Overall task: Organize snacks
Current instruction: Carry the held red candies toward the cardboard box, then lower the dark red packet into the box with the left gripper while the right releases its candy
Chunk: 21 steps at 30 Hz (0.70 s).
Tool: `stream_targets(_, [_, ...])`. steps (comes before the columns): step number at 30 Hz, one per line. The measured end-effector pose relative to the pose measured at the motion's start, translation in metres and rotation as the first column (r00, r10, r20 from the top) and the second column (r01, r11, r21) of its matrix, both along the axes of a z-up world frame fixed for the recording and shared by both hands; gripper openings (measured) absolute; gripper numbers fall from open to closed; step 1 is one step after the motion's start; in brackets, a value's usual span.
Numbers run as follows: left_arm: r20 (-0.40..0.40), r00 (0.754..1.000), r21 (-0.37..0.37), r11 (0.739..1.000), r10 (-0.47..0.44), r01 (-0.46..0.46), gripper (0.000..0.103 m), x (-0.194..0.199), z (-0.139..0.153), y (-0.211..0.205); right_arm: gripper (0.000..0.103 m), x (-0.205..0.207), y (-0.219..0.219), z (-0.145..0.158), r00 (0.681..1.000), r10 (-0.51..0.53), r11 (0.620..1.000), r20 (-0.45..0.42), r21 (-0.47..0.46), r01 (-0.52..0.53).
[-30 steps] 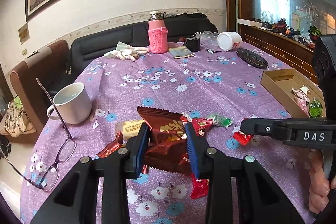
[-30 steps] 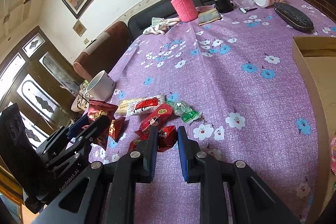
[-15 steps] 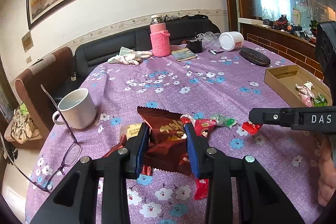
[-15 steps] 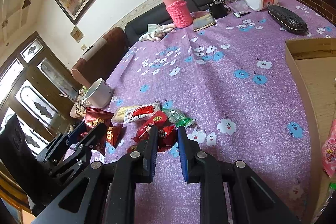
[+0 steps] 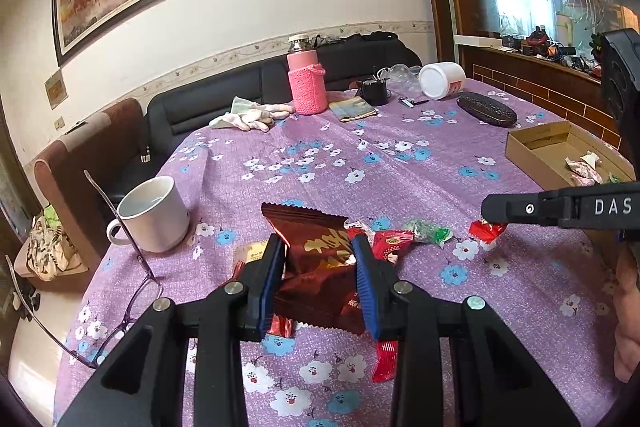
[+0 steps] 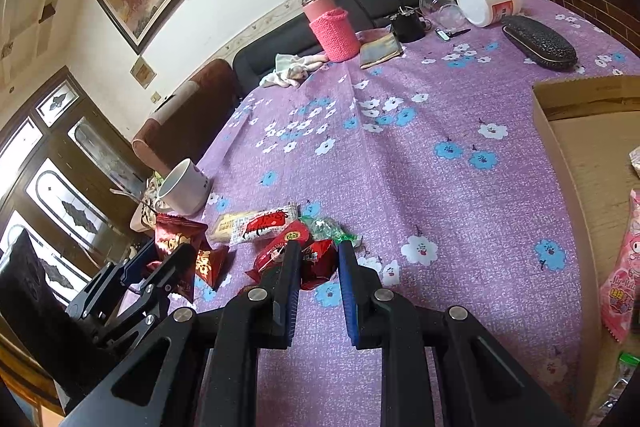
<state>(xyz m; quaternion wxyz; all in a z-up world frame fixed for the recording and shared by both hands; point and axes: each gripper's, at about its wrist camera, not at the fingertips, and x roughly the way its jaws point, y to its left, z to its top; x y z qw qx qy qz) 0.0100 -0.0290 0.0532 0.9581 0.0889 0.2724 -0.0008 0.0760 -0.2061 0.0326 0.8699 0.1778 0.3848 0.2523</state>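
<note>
Both grippers pinching snacks amid clutter
The left gripper (image 5: pixel 320 259) clamps a dark red packet (image 5: pixel 316 267); the right gripper (image 6: pixel 318 263) nips a small red candy (image 6: pixel 318 261). A white mug (image 5: pixel 154 213) and glasses (image 5: pixel 116 267) crowd leftward.

your left gripper (image 5: pixel 318 259) is matte black plastic with two angular arms, silver round screws at the joints and ribbed blue pads (image 5: pixel 269 281) lining the insides of its fingers. your right gripper (image 6: pixel 319 267) is built the same way, black with blue pads (image 6: pixel 347 287) and silver screws, and its side carries white letters reading "das". a bare hand (image 5: pixel 628 323) shows at the frame edge, no sleeve visible.
</note>
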Motion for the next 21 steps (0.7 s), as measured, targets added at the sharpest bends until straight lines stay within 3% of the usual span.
stream_targets(6, [0.006, 1.0, 0.014, 1.0, -0.004, 0.004, 0.033, -0.001, 0.0, -0.002, 0.02, 0.003, -0.019, 0.01, 0.998, -0.058, 0.998, 0.032, 0.011, 0.058])
stream_targets(13, [0.001, 1.0, 0.018, 1.0, -0.018, 0.018, 0.034, -0.001, -0.001, -0.005, 0.02, 0.014, -0.053, 0.015, 0.99, -0.143, 0.987, 0.009, 0.07, 0.142])
stream_targets(21, [-0.026, 0.998, -0.077, 0.995, -0.059, 0.057, 0.033, 0.003, 0.003, -0.004, 0.02, 0.027, -0.114, 0.018, 0.946, -0.322, 0.941, -0.028, 0.098, 0.323])
